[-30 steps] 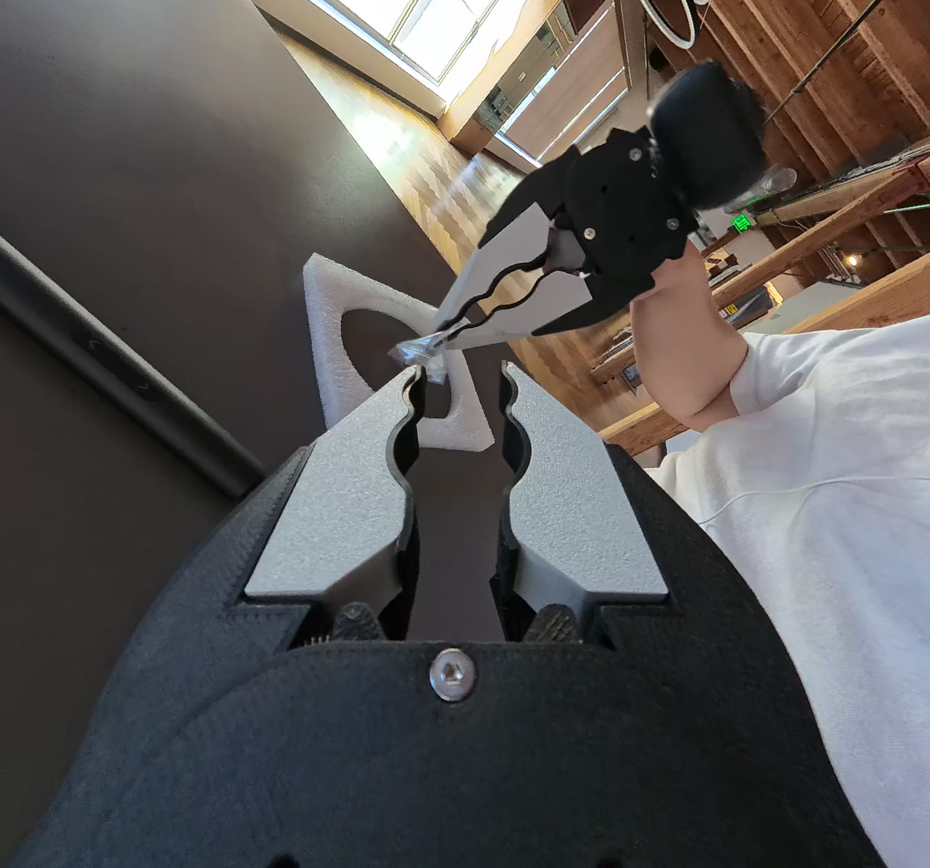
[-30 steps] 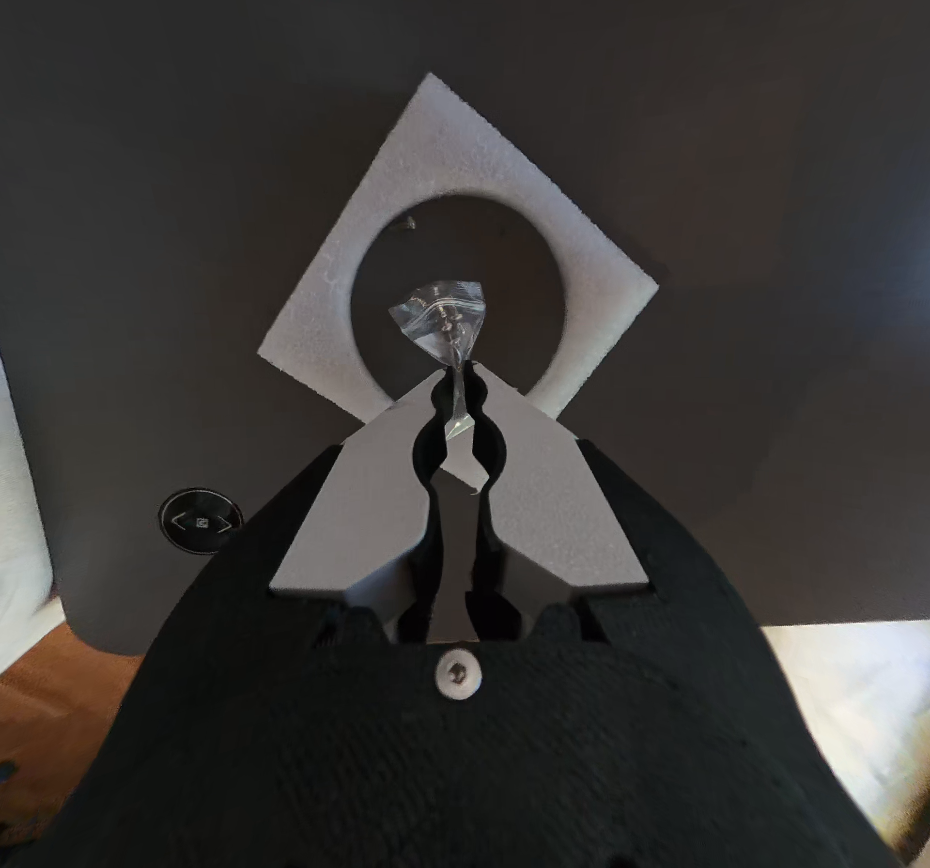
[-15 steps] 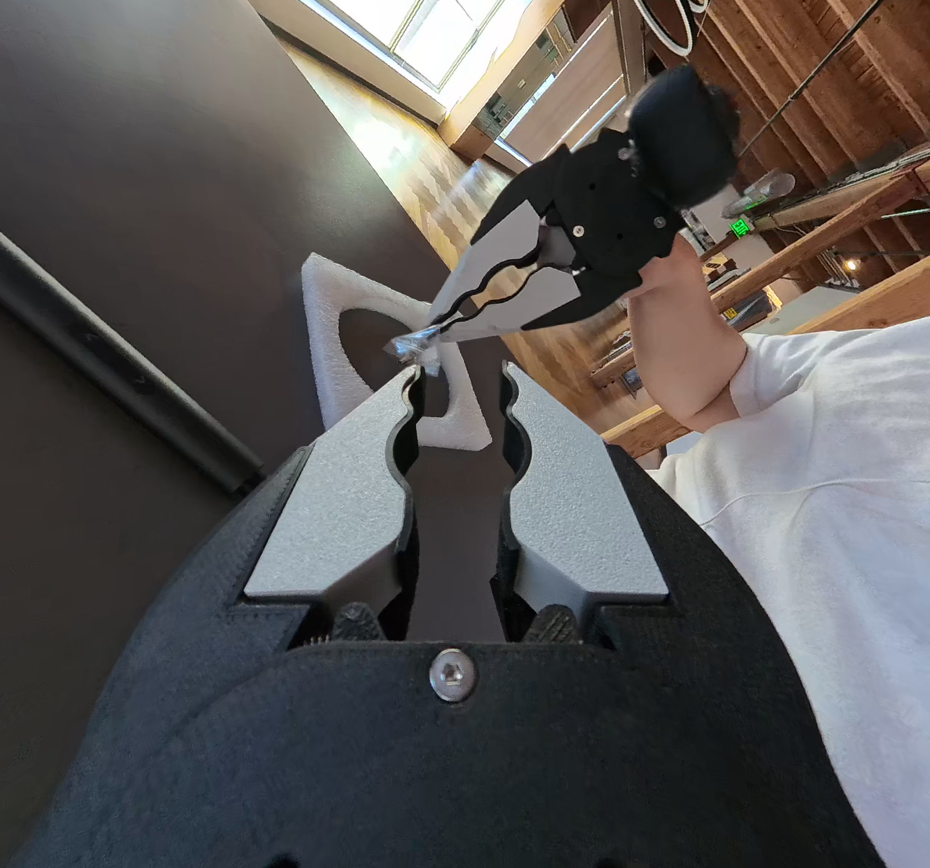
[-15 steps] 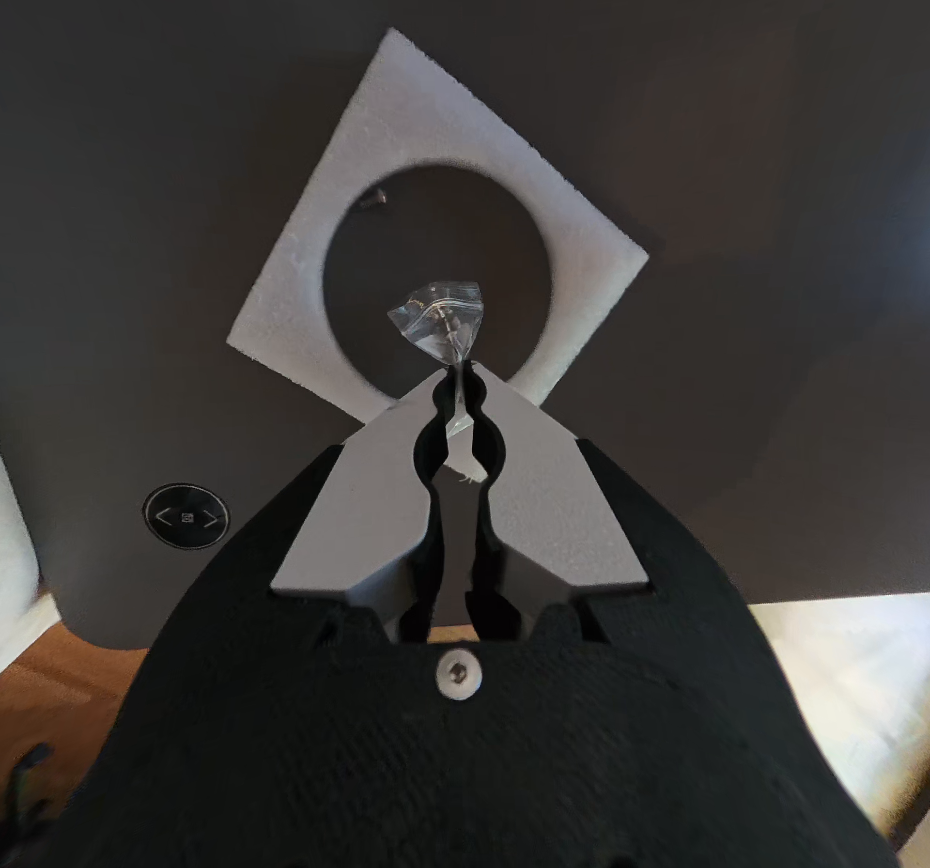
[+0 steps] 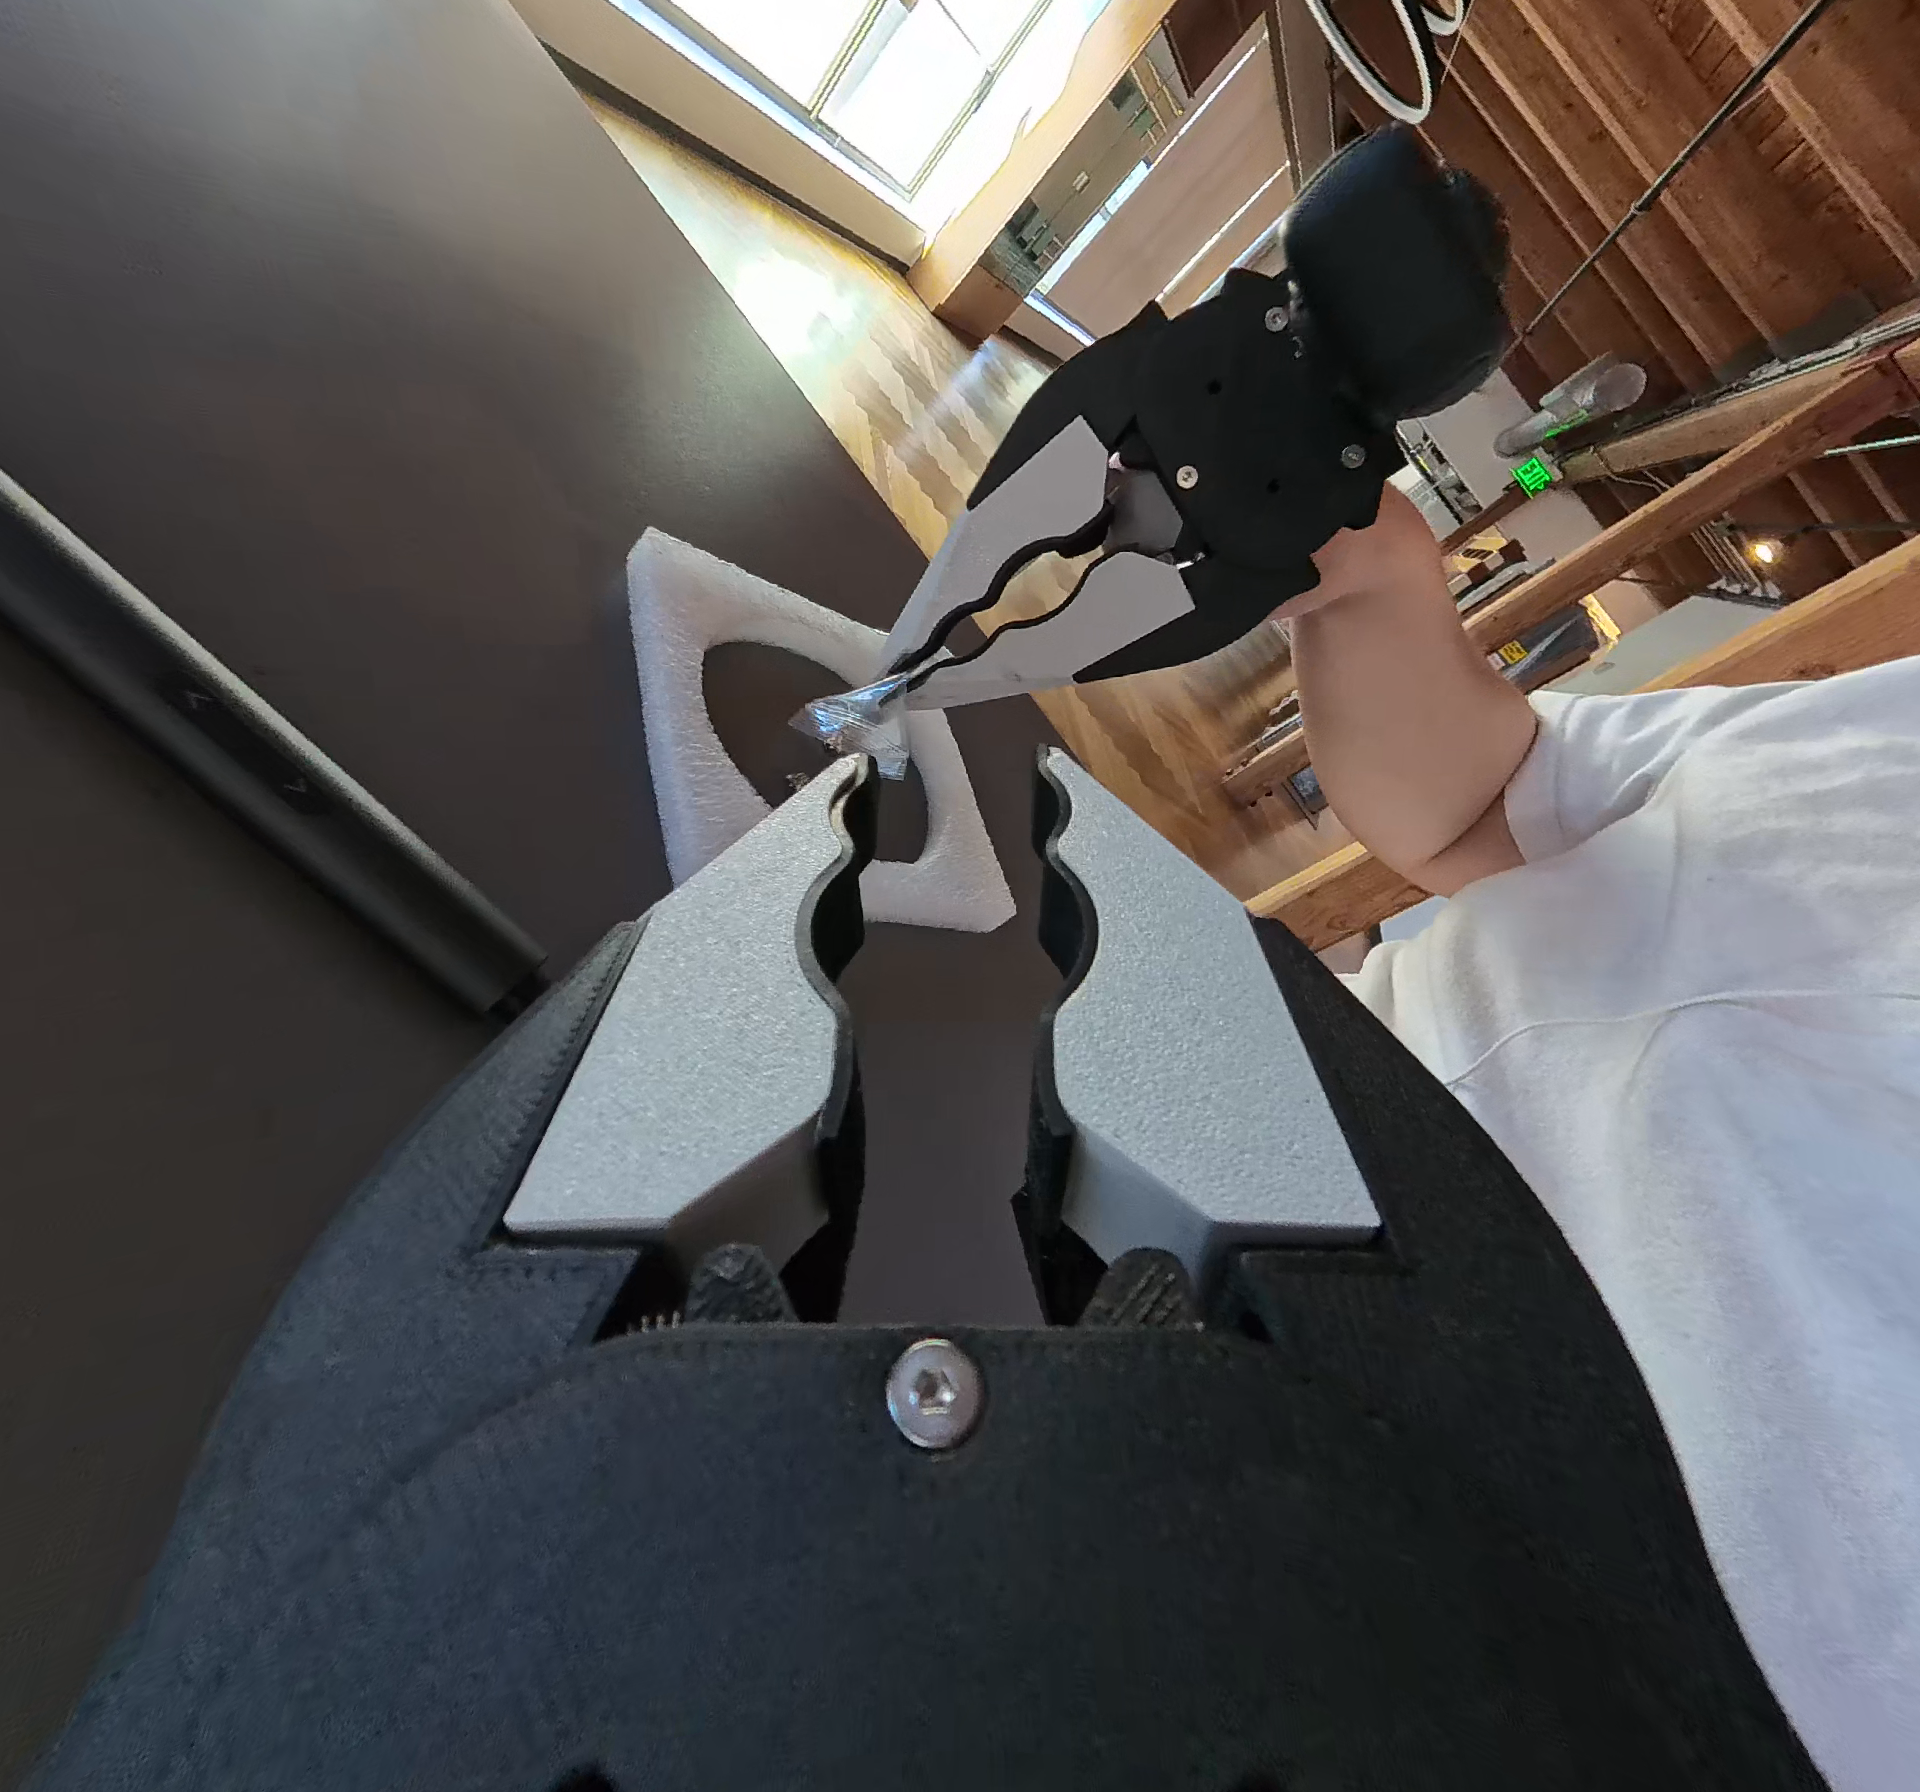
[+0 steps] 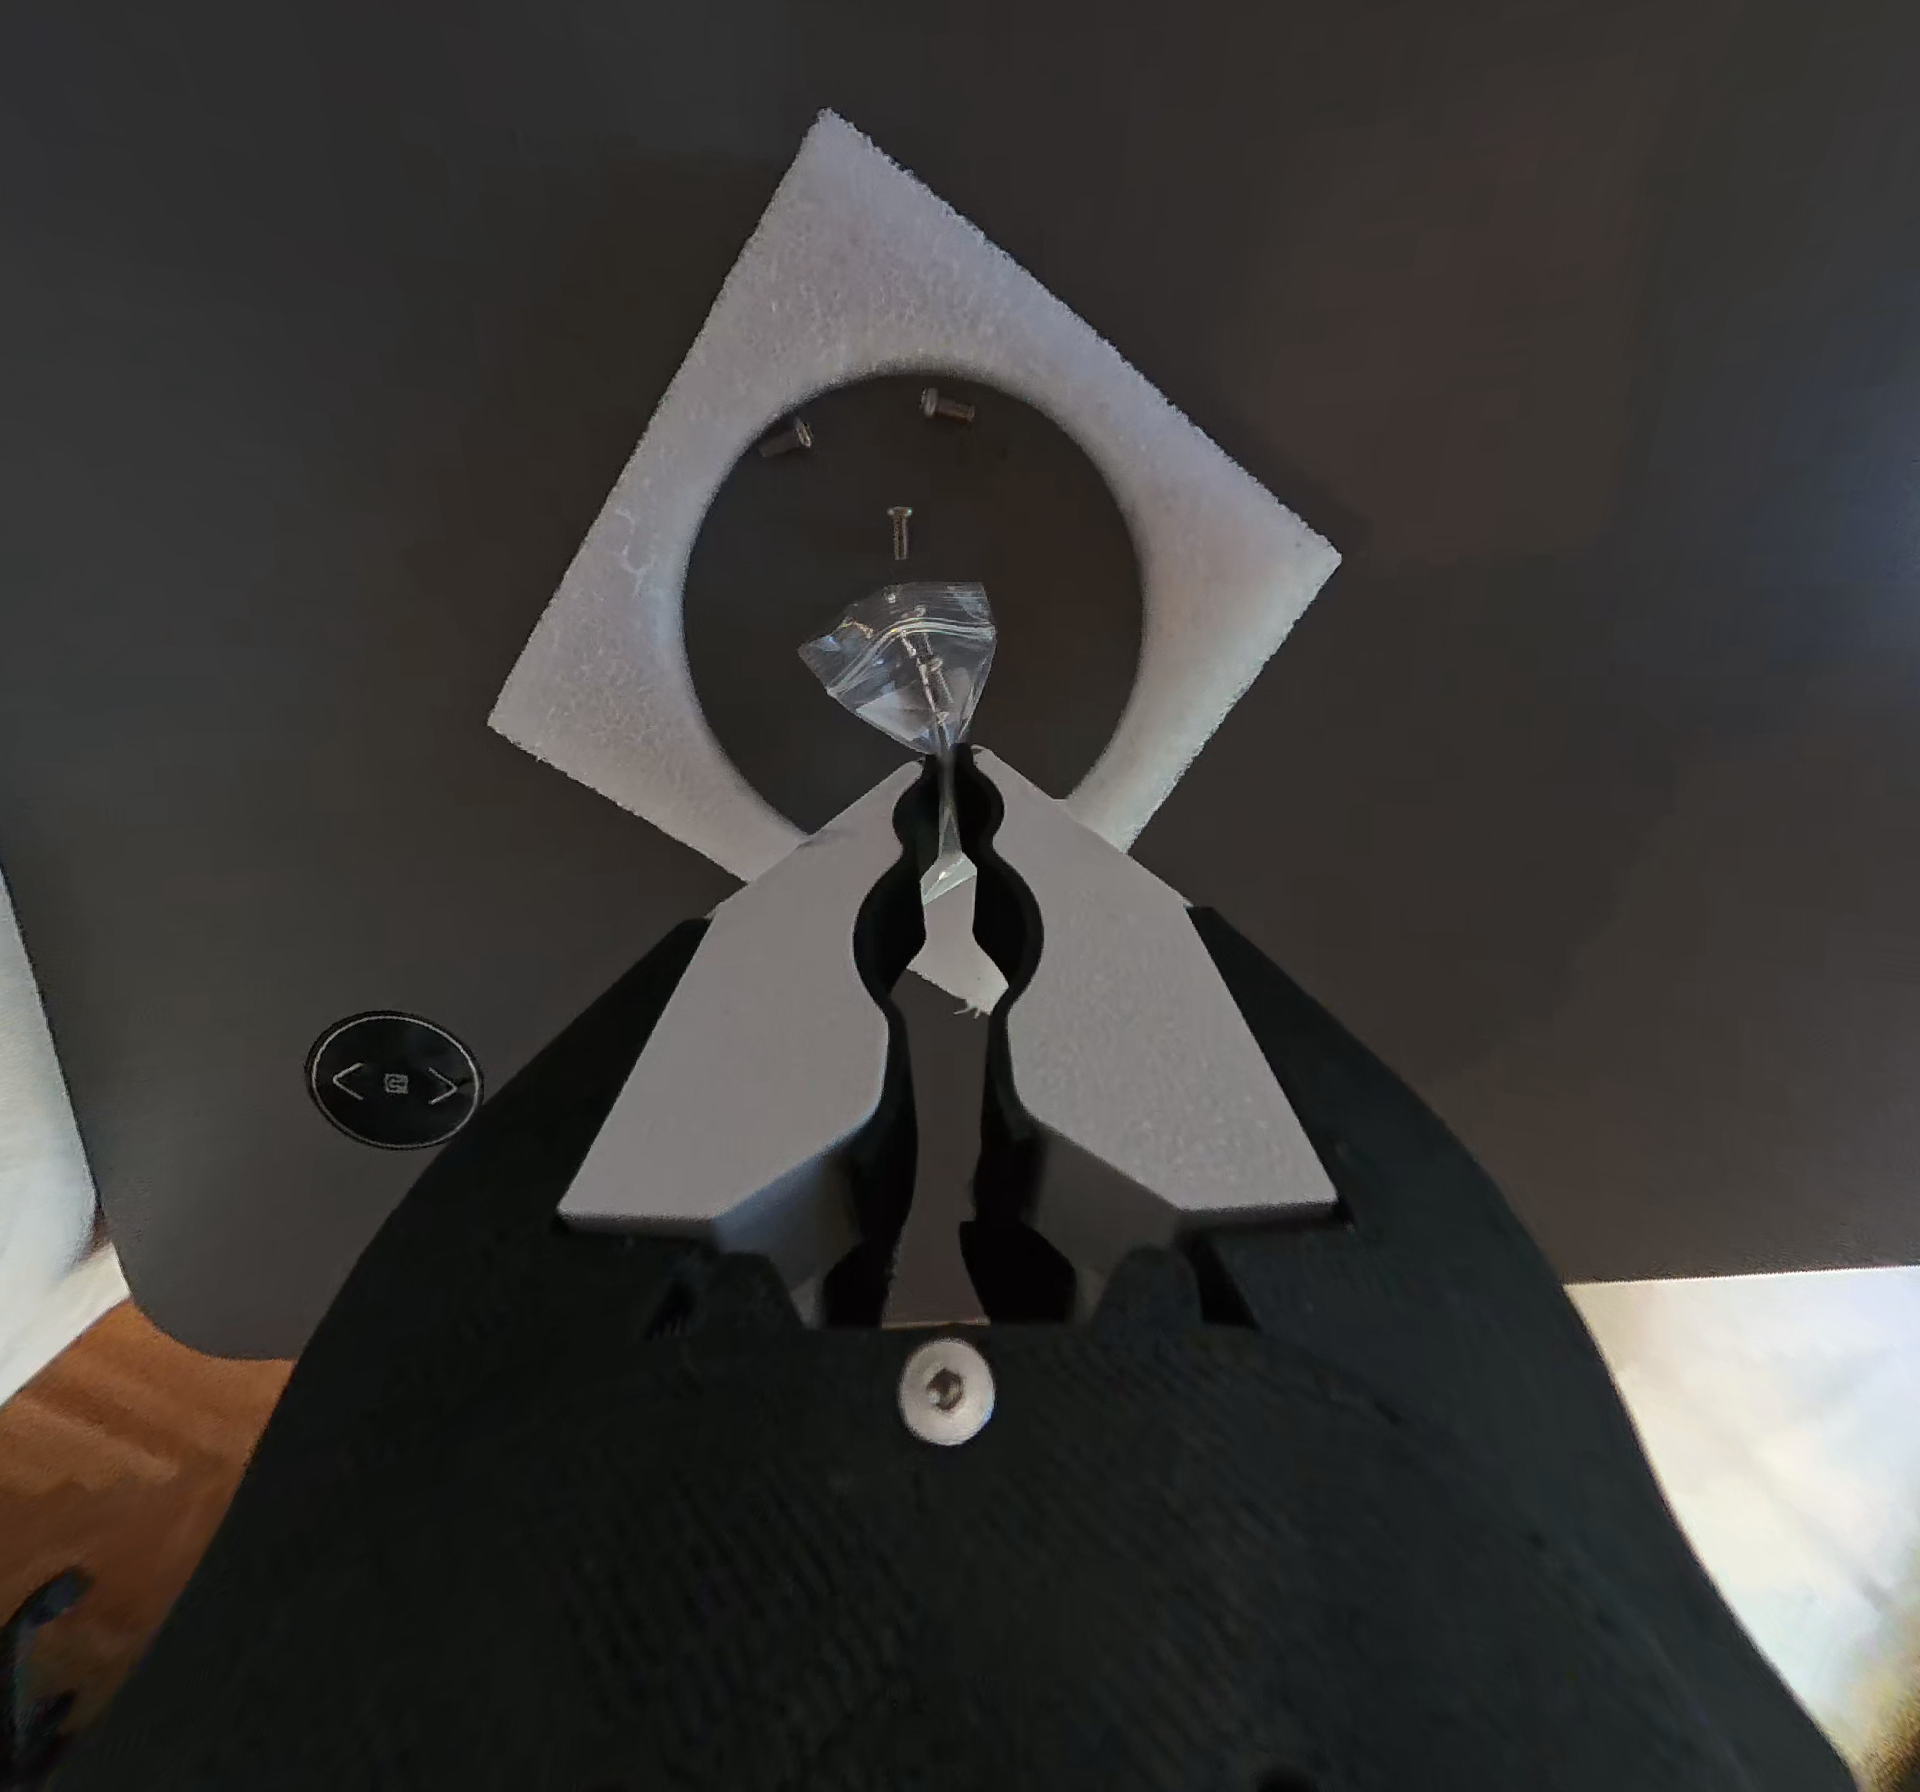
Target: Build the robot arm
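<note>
Behind your work, timber beams, a herringbone wood floor and bright windows fill the room, and your white sleeve (image 5: 1621, 963) edges the left wrist view. Under both tools you have a dark tabletop (image 6: 312, 392), with a round black control button (image 6: 393, 1082) set near its front edge. On it lies a white foam square (image 6: 862, 371) with a round hole cut through it, the dark table showing inside the ring. Your left gripper (image 5: 951, 774) hangs low beside the foam with its jaws apart and nothing between them. Your right gripper (image 6: 948, 755) is pinched tight at the tips on a small clear plastic bag (image 6: 902, 656), held above the hole; small screws show inside the bag. Three loose screws (image 6: 898, 530) lie on the table inside the ring, well apart from one another, beyond the bag.
</note>
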{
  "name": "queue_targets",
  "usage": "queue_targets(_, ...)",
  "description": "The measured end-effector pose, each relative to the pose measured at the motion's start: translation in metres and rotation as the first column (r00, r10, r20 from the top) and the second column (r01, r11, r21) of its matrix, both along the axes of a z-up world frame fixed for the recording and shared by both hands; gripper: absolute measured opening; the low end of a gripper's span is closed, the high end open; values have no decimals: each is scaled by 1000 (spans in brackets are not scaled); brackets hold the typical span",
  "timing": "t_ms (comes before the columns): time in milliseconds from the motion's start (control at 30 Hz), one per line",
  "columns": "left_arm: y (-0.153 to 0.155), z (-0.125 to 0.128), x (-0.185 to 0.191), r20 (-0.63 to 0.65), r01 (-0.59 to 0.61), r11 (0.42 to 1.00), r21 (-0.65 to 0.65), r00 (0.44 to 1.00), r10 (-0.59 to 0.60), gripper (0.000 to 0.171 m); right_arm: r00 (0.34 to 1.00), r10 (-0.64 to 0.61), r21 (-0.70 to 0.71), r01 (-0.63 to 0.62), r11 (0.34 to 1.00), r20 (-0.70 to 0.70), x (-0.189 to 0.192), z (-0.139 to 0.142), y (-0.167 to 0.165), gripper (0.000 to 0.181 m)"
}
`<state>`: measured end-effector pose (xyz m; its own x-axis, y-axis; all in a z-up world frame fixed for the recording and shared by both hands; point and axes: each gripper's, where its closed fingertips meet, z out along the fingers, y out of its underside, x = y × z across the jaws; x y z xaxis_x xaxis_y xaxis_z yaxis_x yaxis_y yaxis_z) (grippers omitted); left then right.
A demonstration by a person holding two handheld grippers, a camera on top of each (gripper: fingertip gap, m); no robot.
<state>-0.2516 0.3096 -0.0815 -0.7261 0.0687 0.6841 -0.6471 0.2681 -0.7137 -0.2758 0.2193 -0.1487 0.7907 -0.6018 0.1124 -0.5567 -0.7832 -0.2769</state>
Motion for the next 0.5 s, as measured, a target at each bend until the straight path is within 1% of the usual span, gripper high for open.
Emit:
queue_targets(133,1,-1,1,1,-3,1000,8,1000,3,28,1000,-20,26,20,999,4,-1,0,0,2)
queue_targets(200,1,-1,1,0,-3,1000,8,1000,3,28,1000,-5,16,5,1000,9,-2,0,1,2)
queue_targets(300,-1,1,1,4,1,1000,7,1000,-1,28,1000,-21,14,21,1000,-10,-4,-1,0,2)
queue_targets(367,-2,1,0,6,4,1000,6,1000,-4,28,1000,7,-10,-7,1000,18,-3,1,1,1)
queue_targets(467,-3,2,0,6,7,1000,2,1000,-7,28,1000,-28,-16,28,999,-7,-2,-2,-6,1)
queue_targets(500,-3,2,0,7,7,1000,2,1000,-7,28,1000,-14,-12,14,1000,0,-2,-1,-4,1)
